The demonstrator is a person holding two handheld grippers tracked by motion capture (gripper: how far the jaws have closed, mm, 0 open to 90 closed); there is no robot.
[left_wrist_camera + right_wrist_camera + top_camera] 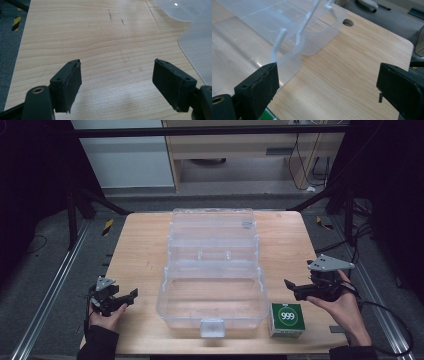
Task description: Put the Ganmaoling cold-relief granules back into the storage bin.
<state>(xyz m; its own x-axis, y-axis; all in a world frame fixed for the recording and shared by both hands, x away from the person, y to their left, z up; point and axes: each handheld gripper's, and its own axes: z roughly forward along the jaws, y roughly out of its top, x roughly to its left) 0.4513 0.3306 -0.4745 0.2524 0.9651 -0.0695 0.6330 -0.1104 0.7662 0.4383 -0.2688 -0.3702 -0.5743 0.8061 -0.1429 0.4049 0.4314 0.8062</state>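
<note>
Right tongs [295, 290] hang open and empty above the desk [140, 250], just right of the clear plastic box [212, 297], whose lid lies flat toward the far edge. The green 999 carton [287, 319] stands on the desk by the box's near right corner, almost under the tongs. Likely next step is grabbing it — come straight down, pads on two opposite flat sides, squeeze lightly so the card doesn't crush, then clear the box wall. Left tongs [122, 301] also wide open, nothing held, resting near the desk's left edge.
</note>
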